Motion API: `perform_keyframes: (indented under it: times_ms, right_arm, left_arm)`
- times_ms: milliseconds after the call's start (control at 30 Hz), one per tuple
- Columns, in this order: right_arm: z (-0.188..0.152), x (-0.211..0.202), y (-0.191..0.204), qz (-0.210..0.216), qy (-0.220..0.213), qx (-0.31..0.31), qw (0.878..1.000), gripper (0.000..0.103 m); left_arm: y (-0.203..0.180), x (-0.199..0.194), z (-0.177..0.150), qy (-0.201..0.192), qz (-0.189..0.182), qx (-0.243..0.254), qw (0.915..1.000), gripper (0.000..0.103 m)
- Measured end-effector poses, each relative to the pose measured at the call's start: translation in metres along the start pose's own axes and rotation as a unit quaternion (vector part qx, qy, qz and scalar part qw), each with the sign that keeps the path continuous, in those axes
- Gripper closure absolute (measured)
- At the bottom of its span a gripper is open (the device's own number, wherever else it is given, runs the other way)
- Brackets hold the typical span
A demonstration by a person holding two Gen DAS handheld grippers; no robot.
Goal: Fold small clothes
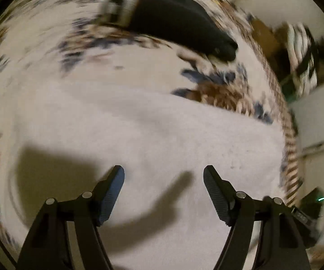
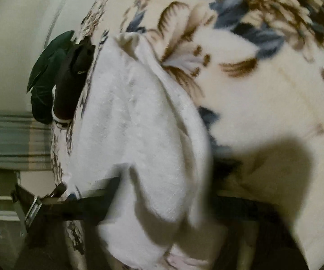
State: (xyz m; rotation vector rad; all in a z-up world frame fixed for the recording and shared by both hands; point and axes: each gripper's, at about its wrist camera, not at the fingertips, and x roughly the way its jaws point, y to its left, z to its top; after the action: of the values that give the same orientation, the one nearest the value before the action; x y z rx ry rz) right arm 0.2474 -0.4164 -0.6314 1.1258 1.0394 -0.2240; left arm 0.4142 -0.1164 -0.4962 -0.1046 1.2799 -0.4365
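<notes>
A: Cloth (image 1: 153, 139), white, towel-like nap; lies spread on a floral blanket (image 1: 49, 51), directly under the left tool (image 1: 163, 193). In the right wrist view the same white cloth (image 2: 137, 123) fills the middle, with a long fold or hem running down its right side.

B: Left tool, condition?

A: Jaws standing wide, nothing between the ribbed pads (image 1: 111, 196); it hangs over the cloth, its shadow on the nap.

B: Right tool?

A: Cloth drapes over the bottom of the picture and hides the tips (only a dark bar shows through the blur), so whether the right tool grips the cloth, I cannot tell.

B: Surroundings?

A: Blanket: cream ground, blue and brown flowers, checked border. Black garment (image 1: 180, 22) lies on it beyond the cloth, apart from it. In the right view a black garment (image 2: 71, 83) and a dark green one (image 2: 47, 74) sit at the blanket's edge, touching each other.
</notes>
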Motion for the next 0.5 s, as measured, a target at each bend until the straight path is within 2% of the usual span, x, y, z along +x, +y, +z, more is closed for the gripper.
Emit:
perform_keyframes:
  times_ms: [33, 100, 167, 233, 333, 400, 433, 500]
  right_arm:
    - [0.000, 0.000, 0.001, 0.005, -0.002, -0.001, 1.000, 0.080]
    - [-0.001, -0.004, 0.005, -0.013, -0.012, -0.014, 1.000, 0.084]
    - [0.004, -0.009, -0.005, -0.032, -0.017, 0.002, 0.999, 0.085]
    - [0.011, -0.011, -0.018, -0.019, -0.007, 0.022, 1.000, 0.085]
    - [0.010, -0.009, -0.020, 0.015, 0.030, 0.028, 0.999, 0.075]
    - [0.007, -0.015, -0.017, 0.001, 0.037, 0.024, 0.999, 0.058]
    - [0.005, -0.019, -0.015, 0.001, 0.034, 0.019, 0.999, 0.058]
    - [-0.009, -0.039, -0.008, -0.034, 0.022, 0.015, 0.999, 0.058]
  left_arm:
    - [-0.005, 0.012, 0.004, 0.003, 0.018, 0.015, 0.9997, 0.032]
    - [-0.003, 0.034, 0.011, 0.013, 0.035, 0.032, 0.9988, 0.030]
    - [0.007, 0.041, 0.016, 0.009, 0.025, 0.032, 0.9991, 0.029]
    - [0.008, 0.040, 0.019, 0.013, 0.021, 0.036, 0.9990, 0.029]
    - [0.002, 0.026, 0.015, 0.021, 0.029, 0.044, 0.9984, 0.029]
    - [0.001, 0.007, 0.005, 0.018, 0.026, 0.036, 0.9988, 0.028]
    - [0.002, -0.006, -0.004, 0.015, 0.022, 0.027, 0.9993, 0.028]
    - [0.011, -0.034, -0.027, 0.013, 0.016, -0.009, 0.9998, 0.029]
